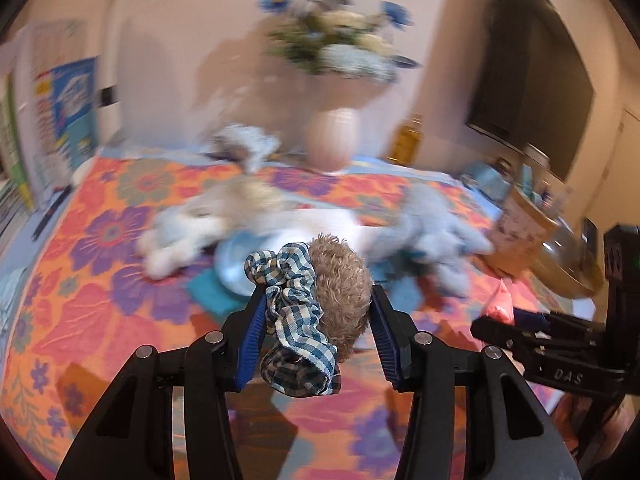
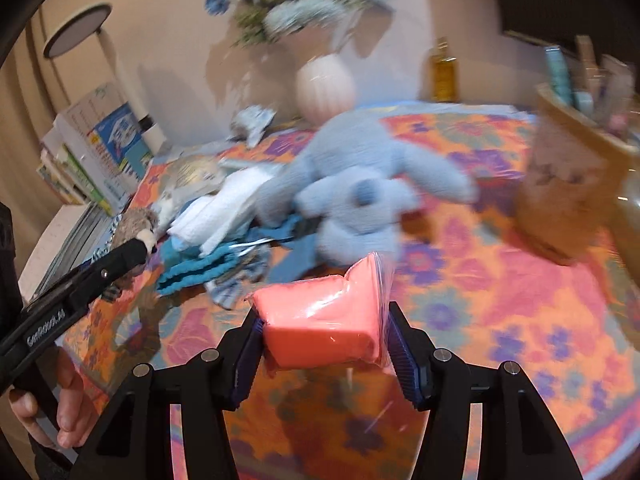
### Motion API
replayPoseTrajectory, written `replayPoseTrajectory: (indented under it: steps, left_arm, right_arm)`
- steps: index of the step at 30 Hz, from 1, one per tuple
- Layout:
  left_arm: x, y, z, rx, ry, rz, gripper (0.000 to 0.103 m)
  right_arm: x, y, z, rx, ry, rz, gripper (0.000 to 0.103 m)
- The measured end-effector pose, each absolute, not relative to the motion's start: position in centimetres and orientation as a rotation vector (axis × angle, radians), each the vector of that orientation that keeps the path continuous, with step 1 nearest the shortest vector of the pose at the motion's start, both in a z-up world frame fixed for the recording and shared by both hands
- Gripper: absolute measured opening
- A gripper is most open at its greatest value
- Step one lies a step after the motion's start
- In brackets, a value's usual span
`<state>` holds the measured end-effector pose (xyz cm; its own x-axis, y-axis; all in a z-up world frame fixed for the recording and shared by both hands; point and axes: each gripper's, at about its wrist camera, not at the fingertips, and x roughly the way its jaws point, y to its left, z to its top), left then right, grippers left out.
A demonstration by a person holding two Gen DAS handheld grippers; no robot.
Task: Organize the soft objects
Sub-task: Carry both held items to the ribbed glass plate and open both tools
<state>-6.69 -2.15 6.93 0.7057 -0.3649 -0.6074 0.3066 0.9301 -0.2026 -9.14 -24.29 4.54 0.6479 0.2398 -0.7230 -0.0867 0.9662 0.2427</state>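
Observation:
My left gripper [image 1: 318, 312] is shut on a small brown plush toy with a blue checked scarf [image 1: 316, 300] and holds it above the floral tablecloth; the toy also shows in the right wrist view [image 2: 134, 222]. My right gripper [image 2: 324, 330] is shut on a coral-pink soft block in a clear bag [image 2: 320, 320], also held above the cloth; it shows in the left wrist view [image 1: 500, 304]. A light-blue plush animal [image 2: 360, 196] lies mid-table beside white folded cloths [image 2: 224, 208] and teal knitted cloths [image 2: 200, 268]. A white plush [image 1: 180, 236] lies to the left.
A pale vase of blue and white flowers [image 1: 332, 140] stands at the back of the table [image 2: 520, 300]. A wooden box of items [image 2: 572, 184] stands at the right. A bottle [image 2: 442, 68] is at the back. Books and boxes [image 2: 96, 148] are stacked at the left.

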Motion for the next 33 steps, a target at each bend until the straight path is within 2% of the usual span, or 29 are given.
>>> replayPoseTrajectory:
  steps: [17,28,31,33]
  left_arm:
    - [-10.0,-27.9,12.5,0.120,0.673,-0.849,0.046]
    - [-8.7,-38.8,11.3,0.167,0.726,-0.961,0.046]
    - [-8.1,-40.5,10.8,0.172,0.717,-0.971,0.056]
    - [-7.7,-41.0,10.5,0.168,0.717,-0.964,0.080]
  right_arm:
    - [-15.6,-45.4,10.9,0.396,0.689,-0.236,0.056]
    - [-14.7,-56.5,9.6,0.563,0.700,-0.430,0.059]
    - [-14.4,-58.2,9.2,0.613,0.698,-0.427,0.070]
    - [-14.5,-59.0,9.0,0.637,0.696,-0.422,0.073]
